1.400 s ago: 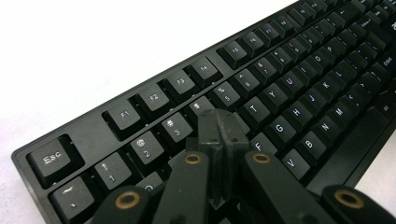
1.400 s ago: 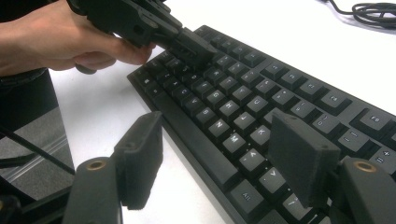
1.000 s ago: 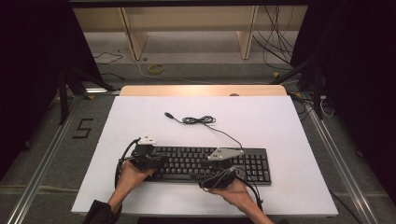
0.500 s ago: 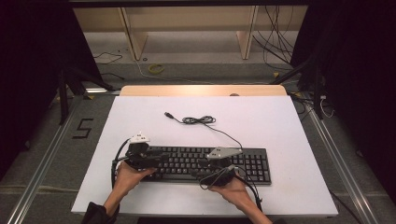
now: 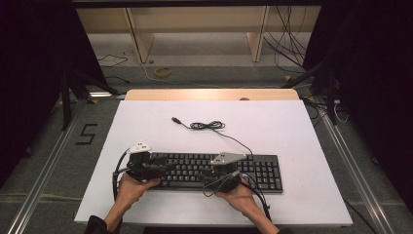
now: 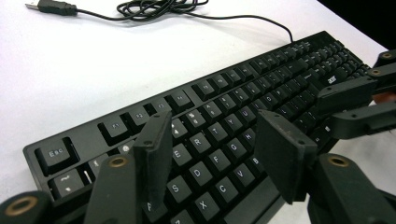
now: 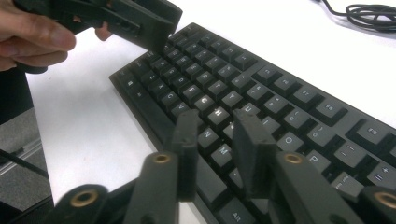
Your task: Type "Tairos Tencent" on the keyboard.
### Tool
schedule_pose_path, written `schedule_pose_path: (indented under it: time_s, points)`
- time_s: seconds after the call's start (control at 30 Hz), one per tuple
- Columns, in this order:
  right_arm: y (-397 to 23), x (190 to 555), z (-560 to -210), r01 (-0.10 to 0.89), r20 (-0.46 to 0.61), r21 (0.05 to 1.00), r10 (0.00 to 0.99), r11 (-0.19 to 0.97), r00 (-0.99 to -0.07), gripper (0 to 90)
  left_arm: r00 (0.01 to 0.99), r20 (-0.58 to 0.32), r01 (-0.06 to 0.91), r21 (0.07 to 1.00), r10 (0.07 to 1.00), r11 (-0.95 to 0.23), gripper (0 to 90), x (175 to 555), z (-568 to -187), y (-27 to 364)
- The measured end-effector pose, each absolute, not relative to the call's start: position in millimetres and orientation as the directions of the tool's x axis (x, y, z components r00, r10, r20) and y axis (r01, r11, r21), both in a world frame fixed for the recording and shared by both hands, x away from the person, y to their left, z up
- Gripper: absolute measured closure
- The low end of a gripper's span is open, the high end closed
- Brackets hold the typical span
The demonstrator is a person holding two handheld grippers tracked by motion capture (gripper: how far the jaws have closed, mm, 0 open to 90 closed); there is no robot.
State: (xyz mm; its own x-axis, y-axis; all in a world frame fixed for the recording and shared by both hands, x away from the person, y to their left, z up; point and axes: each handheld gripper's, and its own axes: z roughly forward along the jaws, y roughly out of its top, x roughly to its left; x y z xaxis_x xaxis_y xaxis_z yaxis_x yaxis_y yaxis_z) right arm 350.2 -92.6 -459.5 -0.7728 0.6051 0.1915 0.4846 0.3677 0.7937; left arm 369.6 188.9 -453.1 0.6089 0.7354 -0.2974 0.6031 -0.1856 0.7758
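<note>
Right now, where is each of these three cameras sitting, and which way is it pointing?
High view: above the table, looking forward and down; forearms, left gripper, right gripper.
Left gripper view: rides the left gripper, facing along the keyboard; its open jaws show.
Right gripper view: rides the right gripper, facing the keyboard's other end; its jaws, a hand.
All share keyboard and cable.

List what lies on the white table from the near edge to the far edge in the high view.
The person's hands with the left gripper and right gripper, the black keyboard, the coiled cable, the USB plug, then the table far edge.
</note>
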Motion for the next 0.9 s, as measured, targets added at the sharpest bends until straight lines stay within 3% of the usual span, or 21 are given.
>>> schedule_pose_path:
  time_s: [0.4,0.9]
  points:
    - [-80.3,355.0,-462.4,0.486,0.187,0.782,0.597,0.389,-0.78,86.8,0.613,-0.3,0.598,0.781,0.731,-0.18,41.6,362.1,-454.0,188.8]
    - [-71.4,358.8,-467.9,0.49,0.175,0.764,0.597,0.419,-0.783,90.0,0.627,-0.293,0.568,0.806,0.722,-0.165,37.4,351.4,-454.3,192.0]
